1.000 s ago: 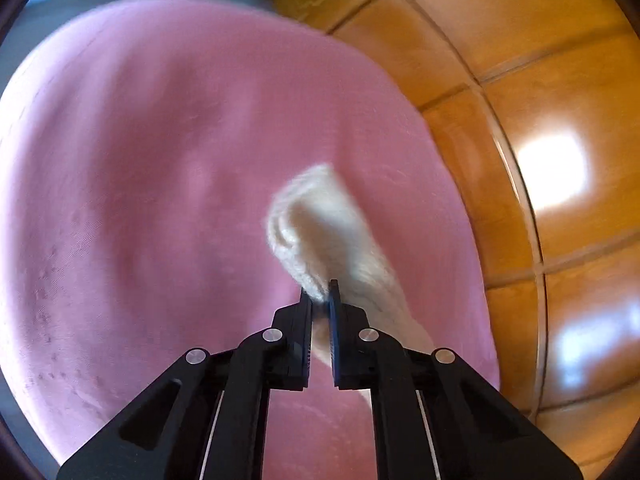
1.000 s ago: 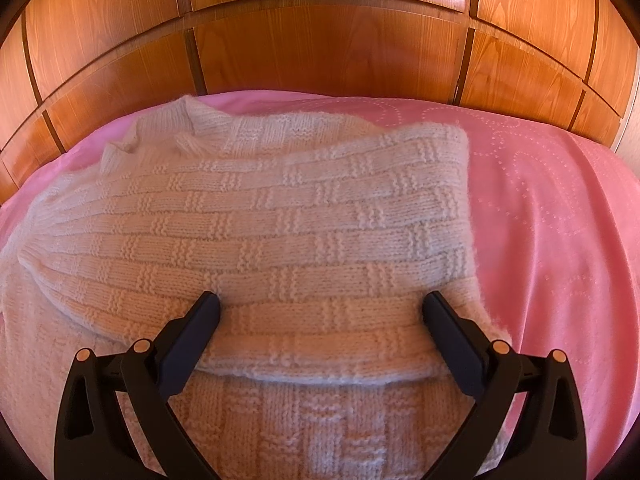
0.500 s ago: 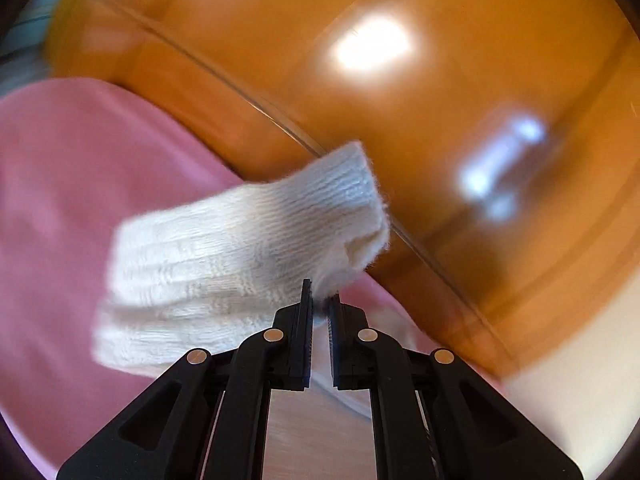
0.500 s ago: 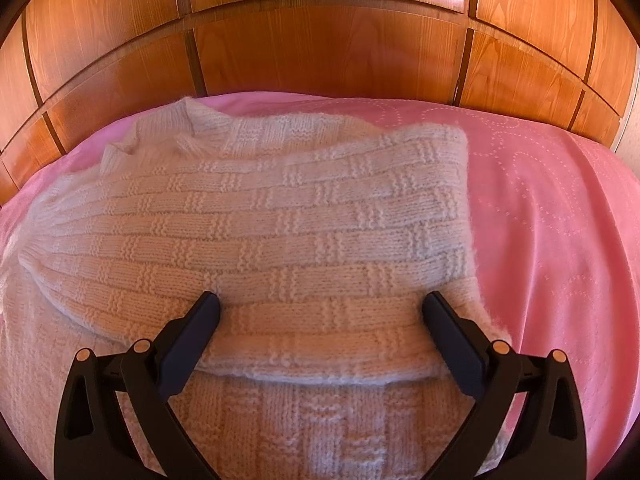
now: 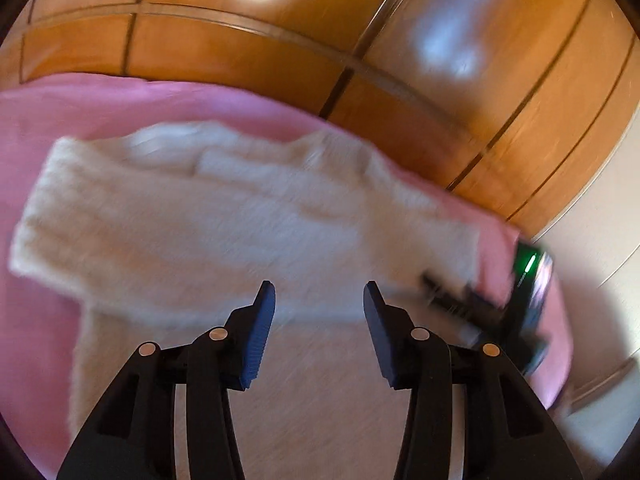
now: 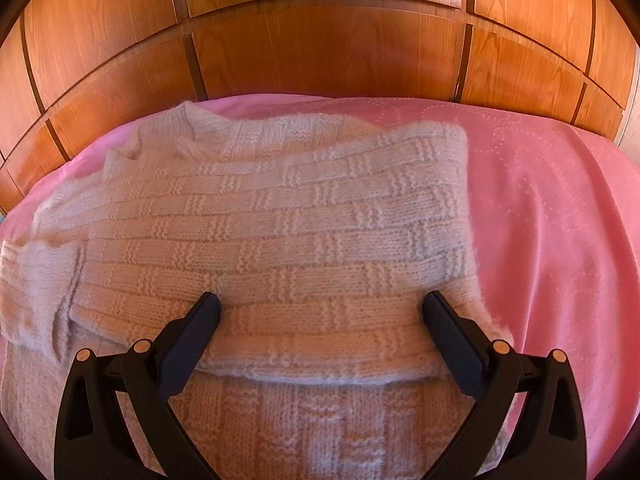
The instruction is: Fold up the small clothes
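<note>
A cream knitted sweater (image 6: pixel 280 232) lies on a pink bedspread (image 6: pixel 552 232), with one sleeve folded across its body. It also shows, blurred, in the left wrist view (image 5: pixel 240 220), where a folded sleeve lies across it. My left gripper (image 5: pixel 318 304) is open and empty just above the sweater's near part. My right gripper (image 6: pixel 320 308) is open wide, its fingers resting on the folded sleeve near its lower edge. The right gripper (image 5: pixel 504 304) shows at the sweater's right edge in the left wrist view.
A wooden panelled headboard (image 6: pixel 320 52) stands behind the bed and also shows in the left wrist view (image 5: pixel 280 40). Pink bedspread lies to the right of the sweater. A pale wall (image 5: pixel 592 240) is at the right of the left wrist view.
My left gripper carried a sleeve across over the sweater, then opened and let it go. The sleeve now lies on the sweater. The right gripper has stayed still and open.
</note>
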